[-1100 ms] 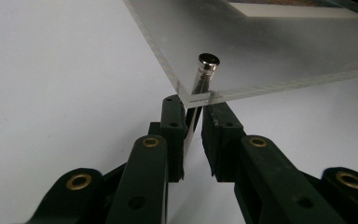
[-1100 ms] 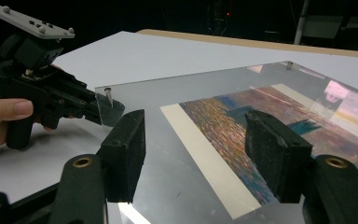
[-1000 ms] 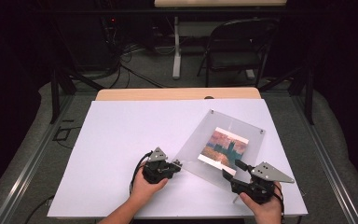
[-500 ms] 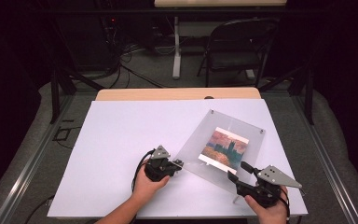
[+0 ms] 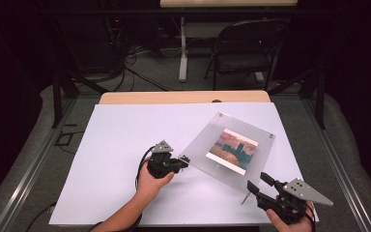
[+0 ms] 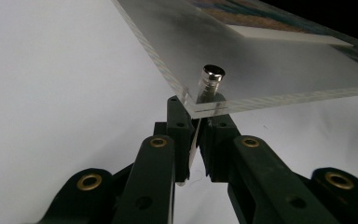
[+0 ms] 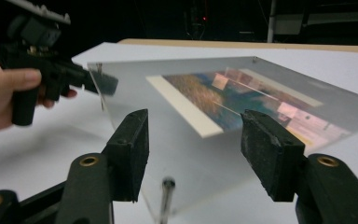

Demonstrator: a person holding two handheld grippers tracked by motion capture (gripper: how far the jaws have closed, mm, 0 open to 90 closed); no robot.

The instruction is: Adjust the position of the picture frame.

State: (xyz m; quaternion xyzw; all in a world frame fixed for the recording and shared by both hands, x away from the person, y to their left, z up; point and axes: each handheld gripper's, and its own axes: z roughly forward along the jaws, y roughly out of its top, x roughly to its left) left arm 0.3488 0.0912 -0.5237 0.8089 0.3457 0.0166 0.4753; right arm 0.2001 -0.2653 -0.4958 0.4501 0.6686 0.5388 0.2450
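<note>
The clear acrylic frame (image 5: pixel 229 150) sits in the centre-right of the high view, over the white table (image 5: pixel 125 140). It holds a printed picture (image 5: pixel 233 150) of orange and blue tones between its panels. One corner, at the frame's left end, is raised; the opposite edges lie lower, toward the table surface.

The left tongs (image 5: pixel 183 160) are at the lower centre of the high view, held in the person's left hand (image 5: pixel 150 180). They are closed on the raised corner of the frame. In the left gripper view, the two black jaws meet just below the panel edge at picture centre, and a metal standoff (image 6: pixel 211 83) stands in the corner directly above them (the jaws appear to pinch a thin part under that corner; which part cannot be told).

The right tongs (image 5: pixel 260 183) are at the lower right of the high view, near the lower edge of the frame and apart from it. Their jaws stand open and have just been closing somewhat. In the right gripper view, the frame's near edge lies beyond and between the pads (image 7: pixel 131 149), untouched. A second standoff (image 7: pixel 167 196) (blurred) shows at bottom centre there.
</note>
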